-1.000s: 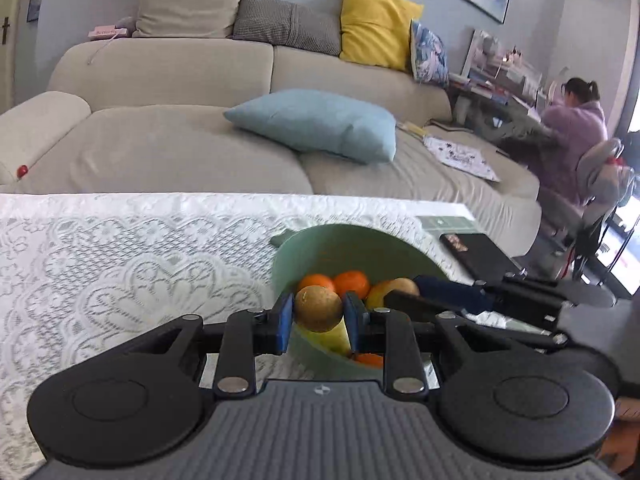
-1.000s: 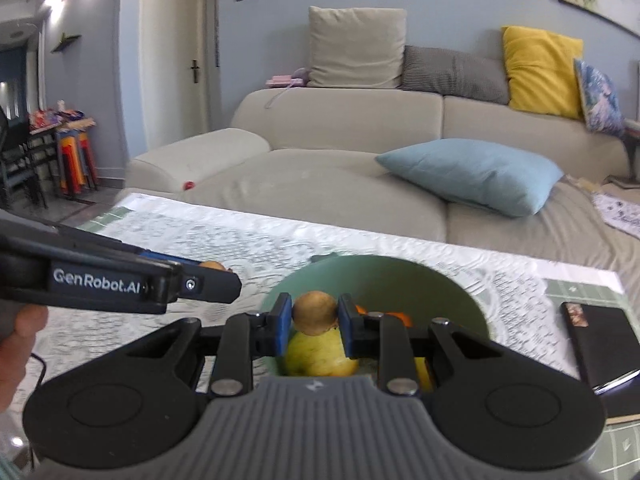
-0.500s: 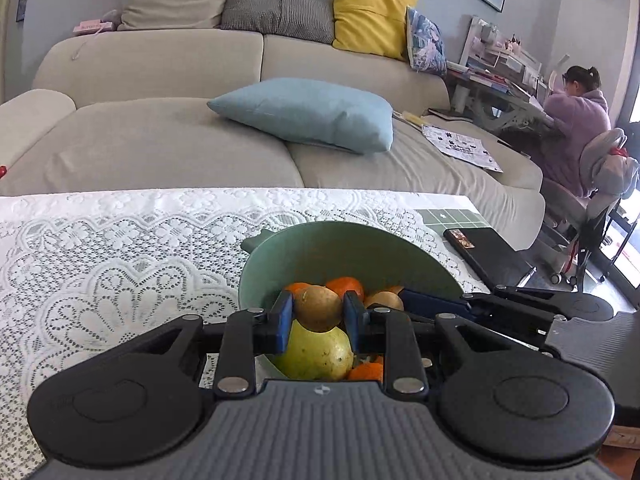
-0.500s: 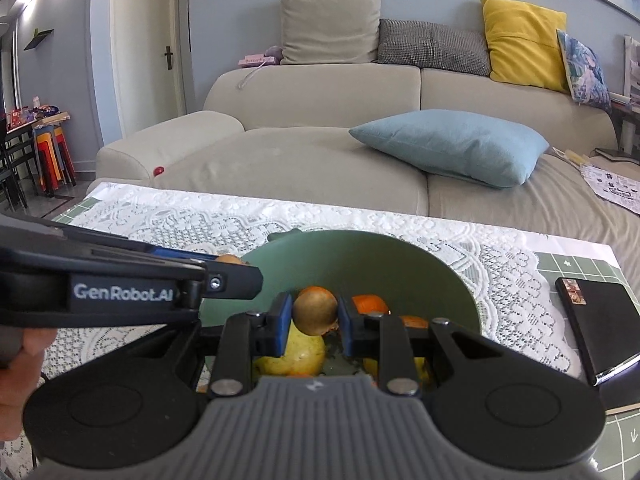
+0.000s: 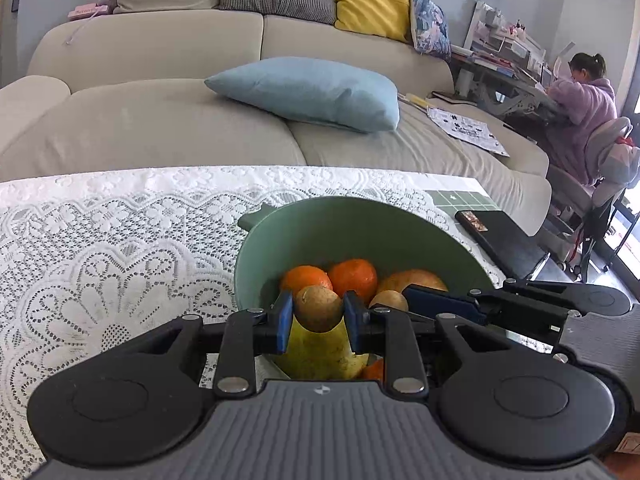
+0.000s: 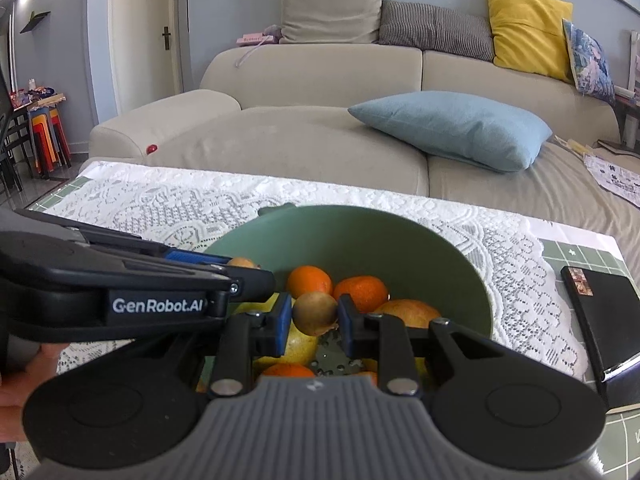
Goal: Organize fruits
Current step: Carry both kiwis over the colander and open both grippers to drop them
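The left gripper [image 5: 318,316] is closed narrowly on a small brown fruit [image 5: 319,308], which is pinched between the 2 blue pads [image 5: 285,320] and held above the inside of the green bowl [image 5: 280,240]. The right gripper [image 6: 314,318] is likewise closed on a second brown fruit [image 6: 315,313], gripped at both sides by its pads [image 6: 283,322] and held over the same bowl [image 6: 440,256]. Each fruit is touched only by the pads; whether either rests on the fruit beneath cannot be told.

In the bowl, 2 oranges [image 5: 354,276] are seen side by side toward the back, with a reddish-yellow apple [image 5: 416,280] to their right and a yellow pear-like fruit [image 5: 316,352] directly under the left gripper's fruit. More orange fruit [image 6: 288,370] at the near side is cut off by the gripper bodies. A patch of the bowl's floor [image 6: 332,352] is seen from the right wrist.

The bowl stands on a white lace cloth [image 5: 100,260] over the table. A black notebook [image 6: 604,312] lies to the right, well apart from the bowl. From the right wrist, the left gripper's tips are mostly hidden behind its own arm, and a hand [image 6: 24,376] is seen only in part at the lower left edge. From the left wrist, the right gripper [image 5: 404,304] is seen edge-on, its fruit [image 5: 389,301] half hidden.
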The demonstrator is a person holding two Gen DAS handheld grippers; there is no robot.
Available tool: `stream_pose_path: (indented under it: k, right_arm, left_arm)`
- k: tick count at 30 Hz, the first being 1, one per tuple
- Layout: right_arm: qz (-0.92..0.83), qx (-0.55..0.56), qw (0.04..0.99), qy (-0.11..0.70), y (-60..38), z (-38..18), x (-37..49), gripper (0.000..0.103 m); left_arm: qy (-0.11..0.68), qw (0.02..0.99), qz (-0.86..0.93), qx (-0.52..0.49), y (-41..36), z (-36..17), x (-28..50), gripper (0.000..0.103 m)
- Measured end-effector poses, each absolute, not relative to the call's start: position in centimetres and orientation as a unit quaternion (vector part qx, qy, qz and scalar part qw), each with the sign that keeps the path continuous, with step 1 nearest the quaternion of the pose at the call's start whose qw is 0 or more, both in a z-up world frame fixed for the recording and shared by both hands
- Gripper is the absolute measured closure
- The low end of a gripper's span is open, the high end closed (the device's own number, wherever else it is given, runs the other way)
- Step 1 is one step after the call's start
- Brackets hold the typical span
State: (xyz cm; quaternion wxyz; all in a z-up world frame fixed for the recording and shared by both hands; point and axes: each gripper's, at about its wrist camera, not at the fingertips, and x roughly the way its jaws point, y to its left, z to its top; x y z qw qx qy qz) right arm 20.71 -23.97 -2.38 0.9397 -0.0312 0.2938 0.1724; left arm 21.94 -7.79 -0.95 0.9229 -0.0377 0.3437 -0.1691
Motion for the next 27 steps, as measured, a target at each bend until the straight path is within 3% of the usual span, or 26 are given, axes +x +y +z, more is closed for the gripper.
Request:
stream_pose_path:
  k: [17, 27]
  right_arm:
    - [0.172, -0.018, 0.932, 0.318, -24.4, -3.1, 21.1, 0.078]
    - [0.165, -0.021, 0.939, 0.302, -24.3, -2.2, 20.3, 0.063]
  left_arm:
    - [0.345, 0.922, -0.173, -0.037, -7.9, -1.7, 22.1, 0.073]
    - [0.324, 0.927, -0.179, -0.056, -7.2, -0.9, 21.2, 0.063]
